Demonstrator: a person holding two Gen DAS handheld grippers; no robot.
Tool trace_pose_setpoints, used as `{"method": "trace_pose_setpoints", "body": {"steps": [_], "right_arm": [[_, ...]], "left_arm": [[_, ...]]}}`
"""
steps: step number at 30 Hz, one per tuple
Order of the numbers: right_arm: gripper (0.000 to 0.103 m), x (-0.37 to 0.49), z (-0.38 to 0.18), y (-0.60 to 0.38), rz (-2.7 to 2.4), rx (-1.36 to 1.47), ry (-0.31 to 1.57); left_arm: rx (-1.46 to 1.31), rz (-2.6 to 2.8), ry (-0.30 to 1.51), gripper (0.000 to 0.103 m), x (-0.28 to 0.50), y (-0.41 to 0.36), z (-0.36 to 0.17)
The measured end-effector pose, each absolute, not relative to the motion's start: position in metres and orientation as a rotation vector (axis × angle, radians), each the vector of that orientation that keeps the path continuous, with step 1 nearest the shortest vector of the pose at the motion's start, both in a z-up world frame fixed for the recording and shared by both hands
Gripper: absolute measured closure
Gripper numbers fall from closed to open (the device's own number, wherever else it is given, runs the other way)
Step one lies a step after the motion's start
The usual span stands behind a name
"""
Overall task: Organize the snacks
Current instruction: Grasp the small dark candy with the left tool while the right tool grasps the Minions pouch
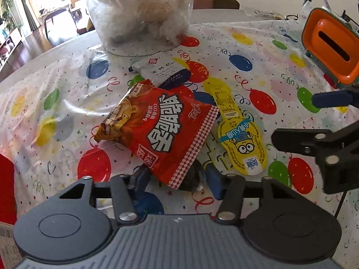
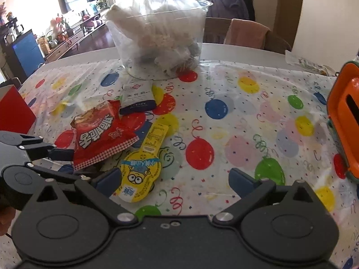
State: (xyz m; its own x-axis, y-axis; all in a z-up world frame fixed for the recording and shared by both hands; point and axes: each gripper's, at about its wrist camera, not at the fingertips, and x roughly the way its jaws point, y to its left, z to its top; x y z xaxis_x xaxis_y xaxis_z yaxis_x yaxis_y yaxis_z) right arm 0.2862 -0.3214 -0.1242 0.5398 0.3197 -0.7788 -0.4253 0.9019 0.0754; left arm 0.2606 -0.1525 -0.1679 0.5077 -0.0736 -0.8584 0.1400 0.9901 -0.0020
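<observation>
Left wrist: my left gripper pinches the red snack bag's near corner, just short of the clear tub. Right wrist: my right gripper gapes wide, empty, its left finger touching the yellow Minion packet; only here a red box shows fully.

The red snack bag is glossy, crinkled foil-like plastic. The yellow cartoon pack has a smooth, shiny printed lid. A thin, wrinkled, glossy plastic sheet with balloon print covers the counter. The big tub is clear plastic. The left tool looks matt black plastic with blue pads.
</observation>
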Motion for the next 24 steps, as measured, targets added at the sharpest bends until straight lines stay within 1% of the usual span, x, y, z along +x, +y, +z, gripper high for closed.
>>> {"method": "trace_pose_setpoints", "body": {"steps": [2,5,10,12,14,16,18,22,24], "right_arm": [[0.003,0.287,-0.126,-0.318,0.461,-0.131,0.901],[0.006,0.288,-0.13,-0.312,0.488,-0.14,0.905],[0.01,0.288,-0.14,-0.297,0.517,-0.18,0.919],[0.014,0.288,-0.146,-0.291,0.523,-0.204,0.925],[0.014,0.287,-0.15,-0.285,0.534,-0.223,0.929],[0.015,0.285,-0.155,-0.278,0.538,-0.256,0.925],[0.02,0.283,-0.159,-0.271,0.538,-0.289,0.913],[0.027,0.28,-0.161,-0.265,0.539,-0.312,0.891],[0.036,0.281,-0.16,-0.265,0.543,-0.302,0.889]], "left_arm": [[0.076,-0.138,1.025,0.065,0.259,-0.153,-0.167],[0.083,-0.15,1.019,0.072,0.256,-0.153,-0.167],[0.041,-0.144,1.025,0.075,0.245,-0.141,-0.165],[0.027,-0.135,1.032,0.078,0.238,-0.135,-0.163],[0.008,-0.126,1.043,0.083,0.231,-0.128,-0.161],[-0.008,-0.109,1.049,0.083,0.226,-0.122,-0.161],[-0.015,-0.089,1.05,0.083,0.221,-0.117,-0.161],[-0.028,-0.073,1.057,0.083,0.217,-0.11,-0.162],[-0.021,-0.078,1.046,0.083,0.218,-0.11,-0.16]]}}
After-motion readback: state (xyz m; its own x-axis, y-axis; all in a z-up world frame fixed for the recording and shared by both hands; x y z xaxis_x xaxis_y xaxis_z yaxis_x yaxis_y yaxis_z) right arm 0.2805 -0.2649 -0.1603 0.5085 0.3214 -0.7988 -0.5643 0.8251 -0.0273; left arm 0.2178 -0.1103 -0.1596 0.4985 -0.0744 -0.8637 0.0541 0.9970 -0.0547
